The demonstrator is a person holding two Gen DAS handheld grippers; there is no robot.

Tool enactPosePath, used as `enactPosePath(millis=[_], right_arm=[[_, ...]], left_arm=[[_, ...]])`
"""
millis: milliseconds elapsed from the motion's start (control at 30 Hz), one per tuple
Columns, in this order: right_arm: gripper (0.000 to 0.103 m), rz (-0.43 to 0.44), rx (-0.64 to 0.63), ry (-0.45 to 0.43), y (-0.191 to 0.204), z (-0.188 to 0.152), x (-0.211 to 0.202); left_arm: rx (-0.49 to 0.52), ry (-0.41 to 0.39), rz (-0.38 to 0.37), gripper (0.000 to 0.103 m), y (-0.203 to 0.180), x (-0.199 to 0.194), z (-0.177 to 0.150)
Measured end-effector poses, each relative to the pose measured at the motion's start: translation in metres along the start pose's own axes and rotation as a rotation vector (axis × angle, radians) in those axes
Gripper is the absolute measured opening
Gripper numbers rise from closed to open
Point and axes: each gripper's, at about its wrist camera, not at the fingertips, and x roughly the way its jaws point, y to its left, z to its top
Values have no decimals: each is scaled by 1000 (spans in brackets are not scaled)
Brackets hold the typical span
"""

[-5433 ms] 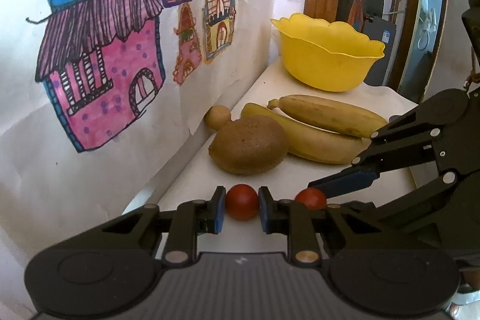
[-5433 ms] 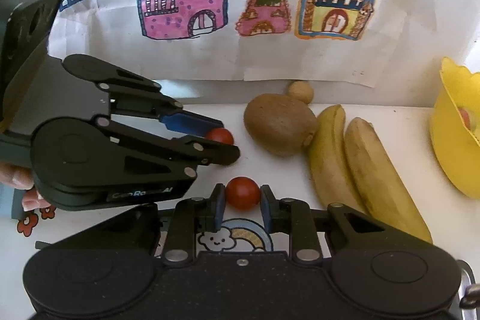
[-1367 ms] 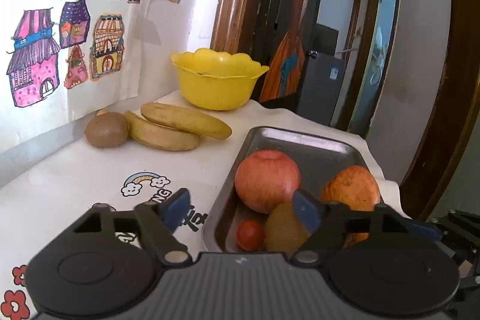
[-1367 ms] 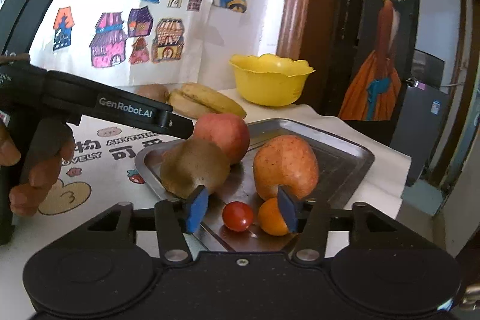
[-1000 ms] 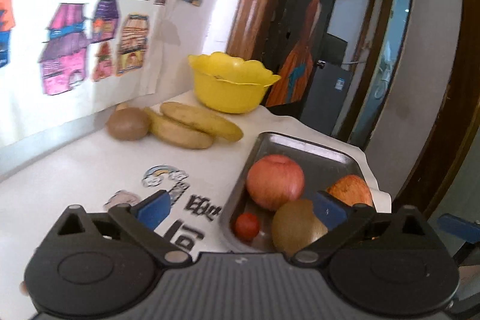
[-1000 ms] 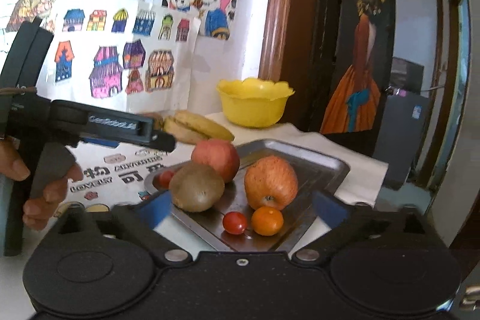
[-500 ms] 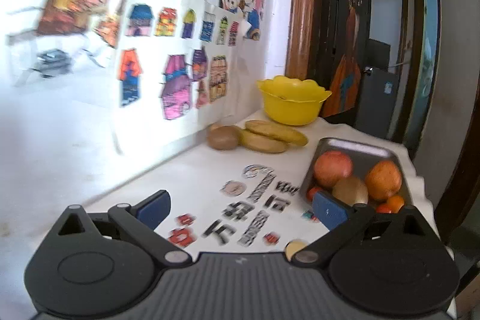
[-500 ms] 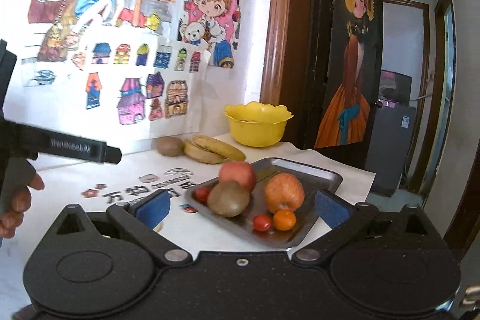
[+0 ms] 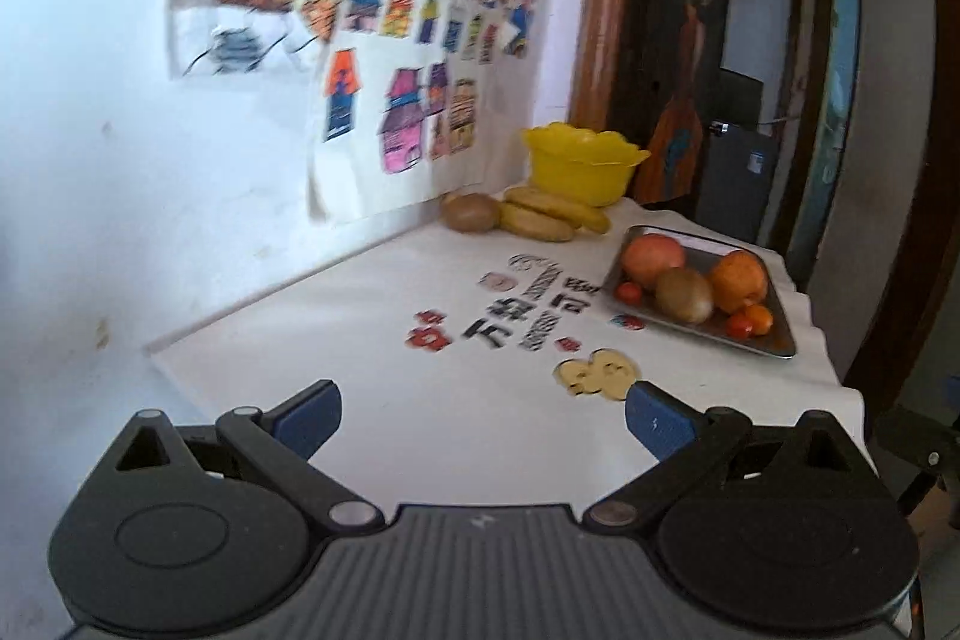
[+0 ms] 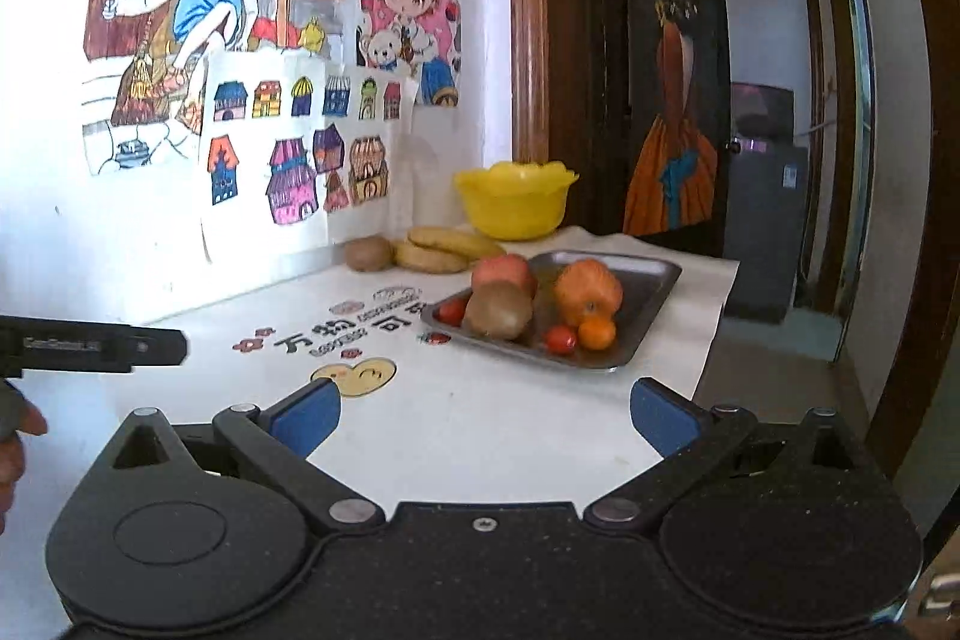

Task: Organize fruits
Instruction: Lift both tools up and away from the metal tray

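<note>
White tabletop (image 10: 480, 418) spreads beneath both claws, left gripper (image 9: 480, 415) and right gripper (image 10: 480, 415), each spread wide and empty. Farther right, a metal tray (image 10: 654, 280) holds the fruit; bananas (image 10: 444, 244) and a yellow bowl (image 10: 513, 202) sit beyond.

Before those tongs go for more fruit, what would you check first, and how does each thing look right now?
1. Left tongs open and empty: ok.
2. Right tongs open and empty: ok.
3. Tray has bare space at its far end: ok.
4. Kiwi and bananas by the wall are not yet on the tray: not ok.
5. Anything in the yellow bowl: cannot tell.
6. Path across the table to the bananas: ok.
</note>
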Motion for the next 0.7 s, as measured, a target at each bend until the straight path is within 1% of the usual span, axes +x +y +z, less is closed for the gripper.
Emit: enactPosePath(millis=[133,233,400,467,533,567,633,700], right_arm=[[102,5,4,-16,4,-1,12],[102,28,10,-15,2,-5,31],[102,50,23,9,-8,-1,71],[102,62,27,39,-14,2,90],[102,83,72,108,-24,8,108],[102,104,89,123,-30,11,117],[102,144,69,142,-35,18,132],[102,162,8,167,-36,26,149]], left_arm=[[-32,2,24,102,14,11,4],[-53,3,47,102,22,28,7],[-27,14,79,102,25,71,21],[-8,17,78,102,23,89,28],[11,16,74,102,21,107,35],[20,19,72,102,19,116,38],[34,30,61,102,14,135,47],[47,35,33,102,8,154,57]])
